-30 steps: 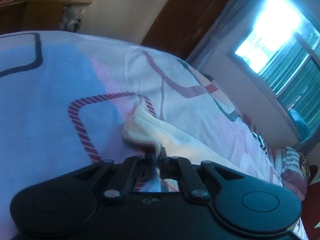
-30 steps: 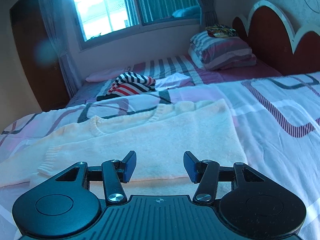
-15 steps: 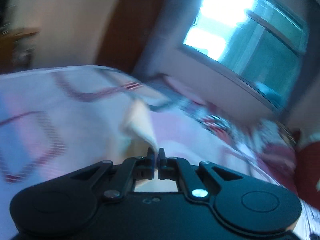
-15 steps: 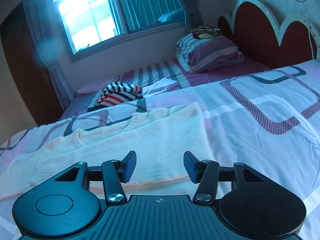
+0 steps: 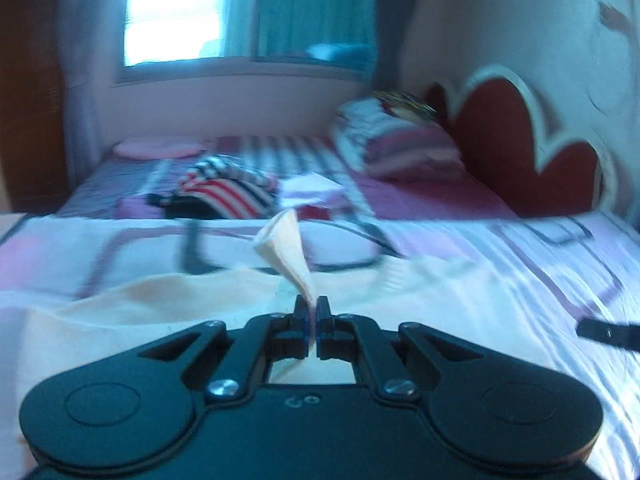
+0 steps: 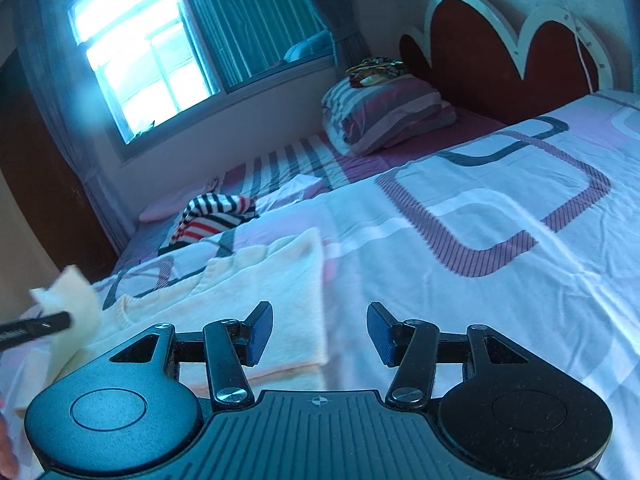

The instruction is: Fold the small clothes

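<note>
A cream knit sweater (image 6: pixel 260 280) lies flat on the patterned bedspread (image 6: pixel 480 248). My left gripper (image 5: pixel 311 305) is shut on the sweater's sleeve cuff (image 5: pixel 286 248) and holds it lifted above the sweater body (image 5: pixel 120 304). The lifted cuff also shows in the right wrist view (image 6: pixel 72 296), at the far left, with the left gripper's finger (image 6: pixel 36 326) on it. My right gripper (image 6: pixel 320 330) is open and empty, hovering over the sweater's near right corner. The tip of the right gripper (image 5: pixel 608 333) shows at the right edge of the left wrist view.
A striped red, white and black garment (image 6: pixel 216 220) lies on the far side of the bed, with a white cloth (image 6: pixel 292 192) beside it. A striped pillow (image 6: pixel 388 116) leans by the red headboard (image 6: pixel 500 60). A window (image 6: pixel 192 48) is behind.
My left gripper has swung round to the right with the cuff, lifting it over the sweater. My right gripper has shifted right, toward the sweater's edge, still open.
</note>
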`<action>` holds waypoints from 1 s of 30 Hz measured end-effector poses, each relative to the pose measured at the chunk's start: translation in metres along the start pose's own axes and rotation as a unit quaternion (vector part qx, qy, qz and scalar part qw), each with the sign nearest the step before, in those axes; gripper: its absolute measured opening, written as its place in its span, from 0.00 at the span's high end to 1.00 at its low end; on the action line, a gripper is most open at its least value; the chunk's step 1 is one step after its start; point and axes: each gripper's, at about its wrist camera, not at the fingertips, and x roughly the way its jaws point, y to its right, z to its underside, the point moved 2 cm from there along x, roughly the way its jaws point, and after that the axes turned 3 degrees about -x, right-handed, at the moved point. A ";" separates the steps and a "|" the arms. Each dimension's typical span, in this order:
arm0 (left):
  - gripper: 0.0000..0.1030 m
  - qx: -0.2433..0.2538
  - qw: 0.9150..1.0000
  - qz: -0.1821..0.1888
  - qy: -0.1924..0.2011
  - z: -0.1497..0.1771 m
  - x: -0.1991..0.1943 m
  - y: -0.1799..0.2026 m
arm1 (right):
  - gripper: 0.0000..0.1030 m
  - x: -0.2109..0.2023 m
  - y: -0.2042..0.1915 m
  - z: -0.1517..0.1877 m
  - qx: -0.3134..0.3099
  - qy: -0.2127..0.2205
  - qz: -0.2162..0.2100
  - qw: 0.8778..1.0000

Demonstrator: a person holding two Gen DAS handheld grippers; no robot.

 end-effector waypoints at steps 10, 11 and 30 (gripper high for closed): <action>0.98 0.079 0.994 0.034 -0.064 0.038 0.036 0.089 | 0.48 -0.016 0.043 -0.009 0.026 -0.002 -0.002 1.000; 0.95 0.082 0.993 0.041 -0.078 0.042 0.041 0.095 | 0.48 -0.017 0.045 -0.010 0.028 -0.004 -0.005 1.000; 0.51 -0.007 0.984 -0.174 -0.034 0.081 -0.063 -0.097 | 0.49 0.065 -0.033 0.005 0.017 -0.106 -0.114 0.988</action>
